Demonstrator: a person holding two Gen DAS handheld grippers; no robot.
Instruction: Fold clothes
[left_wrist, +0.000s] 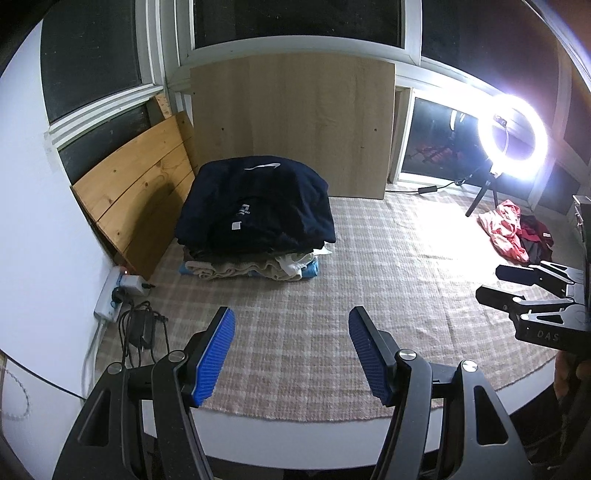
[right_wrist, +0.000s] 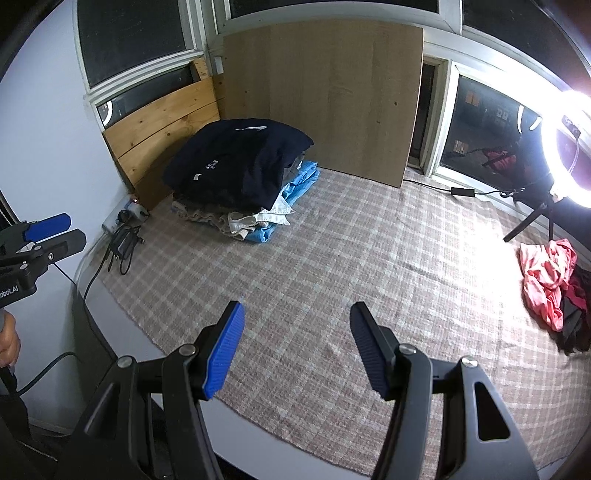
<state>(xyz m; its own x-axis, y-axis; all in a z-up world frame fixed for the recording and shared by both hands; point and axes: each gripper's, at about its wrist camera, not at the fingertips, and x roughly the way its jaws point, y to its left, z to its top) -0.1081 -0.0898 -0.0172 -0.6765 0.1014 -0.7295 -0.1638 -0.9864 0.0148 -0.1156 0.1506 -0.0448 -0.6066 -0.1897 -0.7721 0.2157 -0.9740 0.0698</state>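
While both grippers hang above the near edge of a checked cloth, nothing lies between their blue-padded fingers: the left gripper and the right gripper each stand released, jaws well apart, over bare plaid. The cloth covers a white table whose curved front rim shows just below the fingers, the cloth's hem running along it. A stack of folded clothes sits at the far left corner of the cloth, a dark navy garment on top, beige, white and light-blue layers showing beneath; the stack's back lies near a pale upright board and its left side near a slanted pine plank. At the far right edge, well apart from the stack, a crumpled pink garment lies with dark red clothing touching it, next to the tripod legs of a lit ring light. Between stack and pink heap the cloth is open, broad and mostly flat, with slight wrinkles toward the right. Off the cloth's left edge a power strip and a tangle of black cable rest against the white wall. In each wrist view the other gripper juts in from the side, at the cloth's margin; a person's hand shows at the left edge of the right wrist view.
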